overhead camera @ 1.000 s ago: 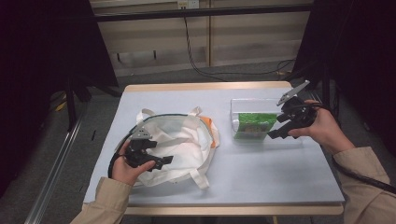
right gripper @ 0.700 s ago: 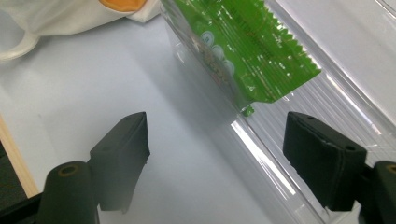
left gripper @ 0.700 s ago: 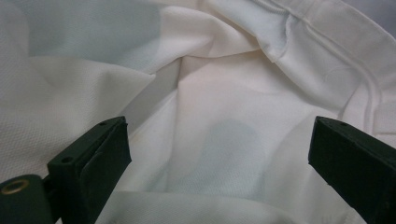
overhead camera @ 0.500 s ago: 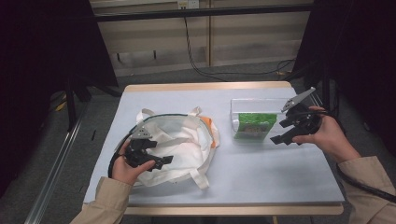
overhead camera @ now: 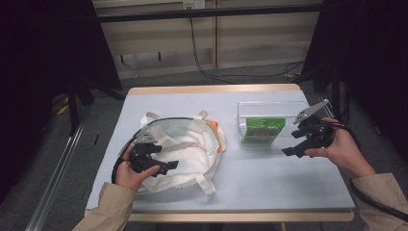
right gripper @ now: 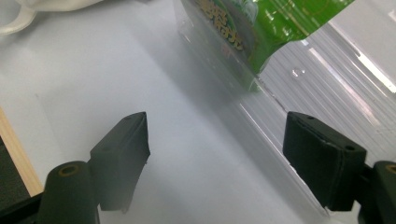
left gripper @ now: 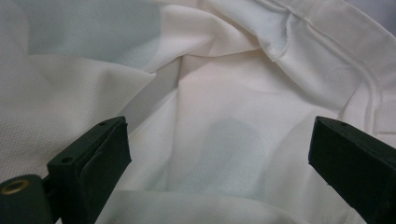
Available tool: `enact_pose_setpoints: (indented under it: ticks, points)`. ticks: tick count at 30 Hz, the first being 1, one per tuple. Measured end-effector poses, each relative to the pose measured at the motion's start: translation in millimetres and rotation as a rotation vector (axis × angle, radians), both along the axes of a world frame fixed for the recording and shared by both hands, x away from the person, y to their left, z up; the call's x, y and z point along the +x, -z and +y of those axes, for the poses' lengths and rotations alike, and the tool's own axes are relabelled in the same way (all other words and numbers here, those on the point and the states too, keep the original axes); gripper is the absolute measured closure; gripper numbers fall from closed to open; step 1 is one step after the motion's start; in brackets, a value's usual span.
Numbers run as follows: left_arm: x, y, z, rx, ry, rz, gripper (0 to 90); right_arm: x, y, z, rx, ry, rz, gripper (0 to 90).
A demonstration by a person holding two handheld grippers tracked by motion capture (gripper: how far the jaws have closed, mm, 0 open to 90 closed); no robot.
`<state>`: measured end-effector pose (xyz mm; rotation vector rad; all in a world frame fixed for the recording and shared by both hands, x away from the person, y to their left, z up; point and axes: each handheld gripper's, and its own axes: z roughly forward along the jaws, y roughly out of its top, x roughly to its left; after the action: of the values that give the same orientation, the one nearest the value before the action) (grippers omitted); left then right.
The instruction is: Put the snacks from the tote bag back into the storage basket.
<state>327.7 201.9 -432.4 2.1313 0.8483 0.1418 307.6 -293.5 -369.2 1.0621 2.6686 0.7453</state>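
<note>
Two grippers are held over the surface [overhead camera: 269, 183] with fingers spread wide and nothing between them: the left gripper [overhead camera: 166, 167] over the white bag [overhead camera: 192, 144] at the left, the right gripper [overhead camera: 294, 149] just beside the clear box [overhead camera: 293, 108] with its green packet [overhead camera: 262, 129]. Bare surface is seen between bag and box and along the near edge.

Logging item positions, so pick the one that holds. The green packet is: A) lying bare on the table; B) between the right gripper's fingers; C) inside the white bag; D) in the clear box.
D: the green packet stands inside the clear box, apart from the bag.
</note>
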Motion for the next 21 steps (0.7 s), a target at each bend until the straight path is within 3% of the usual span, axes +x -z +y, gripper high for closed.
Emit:
enact_pose_setpoints:
  ticks: [12, 21]
  points:
    - [-0.1, 0.2, -0.4, 0.003, 0.002, -0.001, 5.5, -11.7, 9.4, -4.3, 0.006, 0.005, -0.017, 22.3]
    - [-0.3, 0.2, -0.6, 0.008, 0.003, -0.001, 5.5, -19.5, 19.7, -6.6, 0.042, 0.02, -0.021, 22.1]
